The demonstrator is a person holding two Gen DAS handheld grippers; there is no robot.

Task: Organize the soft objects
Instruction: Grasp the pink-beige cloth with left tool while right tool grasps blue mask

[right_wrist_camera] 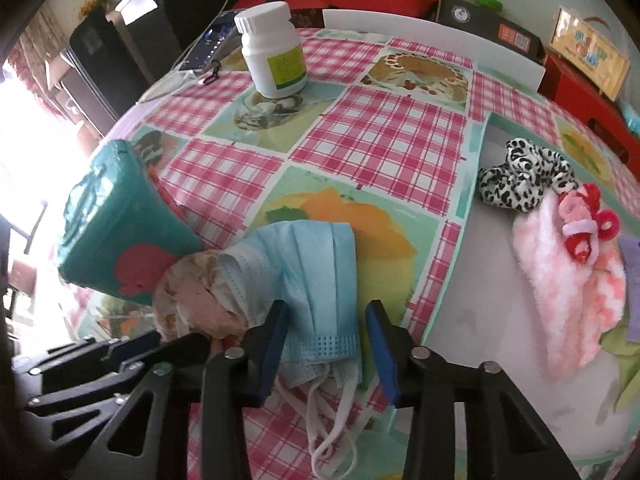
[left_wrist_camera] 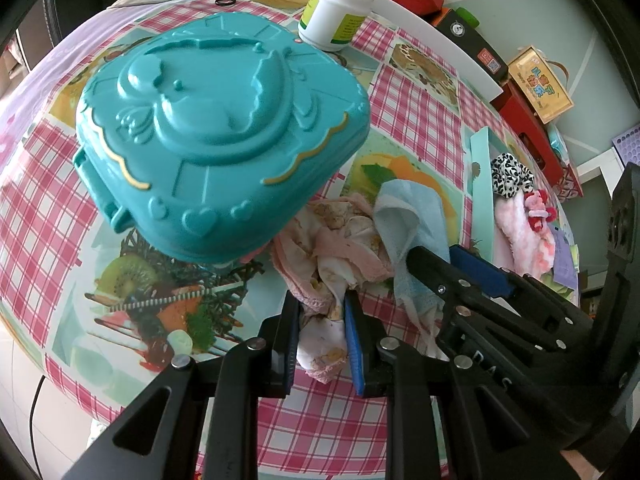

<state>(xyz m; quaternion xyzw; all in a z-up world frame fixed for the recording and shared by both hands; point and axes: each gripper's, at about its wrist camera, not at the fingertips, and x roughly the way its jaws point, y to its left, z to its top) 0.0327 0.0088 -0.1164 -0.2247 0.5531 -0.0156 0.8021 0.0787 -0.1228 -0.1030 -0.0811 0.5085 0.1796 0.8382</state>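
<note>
Pink-and-cream printed cloth [left_wrist_camera: 336, 240], crumpled and stained-looking, lies bunched on the checked tabletop [left_wrist_camera: 404, 120] just under the edge of a teal moulded plastic case [left_wrist_camera: 216, 136]. Left gripper [left_wrist_camera: 324, 344] points steeply down, jaws closed on a hanging fold of that cloth, blue pads pinching it from both sides. Pale blue pleated face mask [right_wrist_camera: 316, 280] with white ear loops lies touching the cloth on its right, partly draped over it. Right gripper [right_wrist_camera: 328, 344] also angled steeply down, jaws straddling the mask's lower end; left pad touches the mask, right pad stands clear of it, so not gripping. No earlier view to compare.

Mint-rimmed tray [right_wrist_camera: 476, 216] sits right of the mask, holding a black-and-white spotted scrunchie [right_wrist_camera: 520, 184], a fluffy pink-white cloth [right_wrist_camera: 568, 280] and a red-pink hair tie [right_wrist_camera: 580, 232] on top of it. White pill bottle [right_wrist_camera: 276, 48] stands upright at the far side of the tabletop.
</note>
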